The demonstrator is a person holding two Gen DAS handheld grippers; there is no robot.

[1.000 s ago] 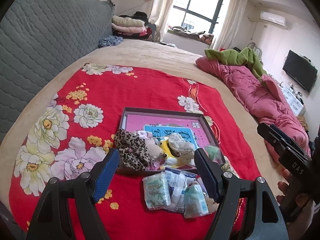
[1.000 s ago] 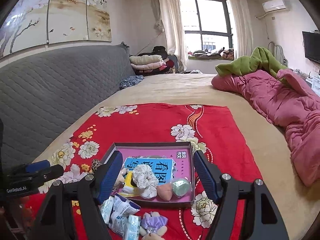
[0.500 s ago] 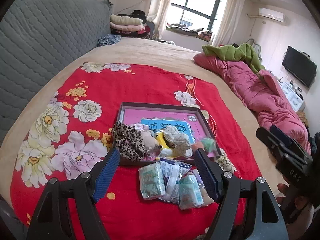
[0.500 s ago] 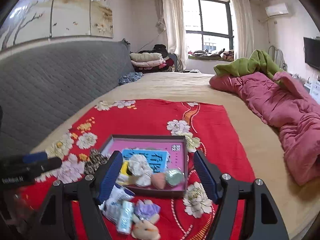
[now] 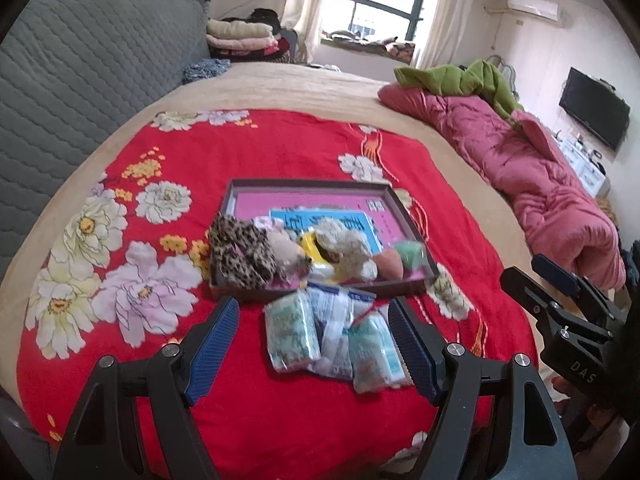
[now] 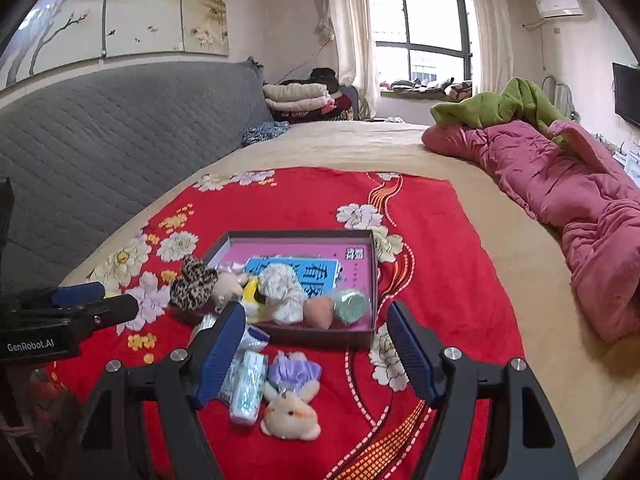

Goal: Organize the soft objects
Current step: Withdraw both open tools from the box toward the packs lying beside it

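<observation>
Both grippers, left gripper and right gripper, are hanging jaws apart, empty, just before the tray; the slick tissue packs are risking sliding apart if pinched together.

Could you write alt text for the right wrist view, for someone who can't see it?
An open right gripper hovers over a plush toy and tissue packs on a red floral blanket, before a shallow box of soft items.

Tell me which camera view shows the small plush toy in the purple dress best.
The right wrist view. The plush toy lies in full sight on the red blanket, in front of the box, between the open jaws. The left wrist view does not clearly show it: the tissue packs lie over that spot.
</observation>
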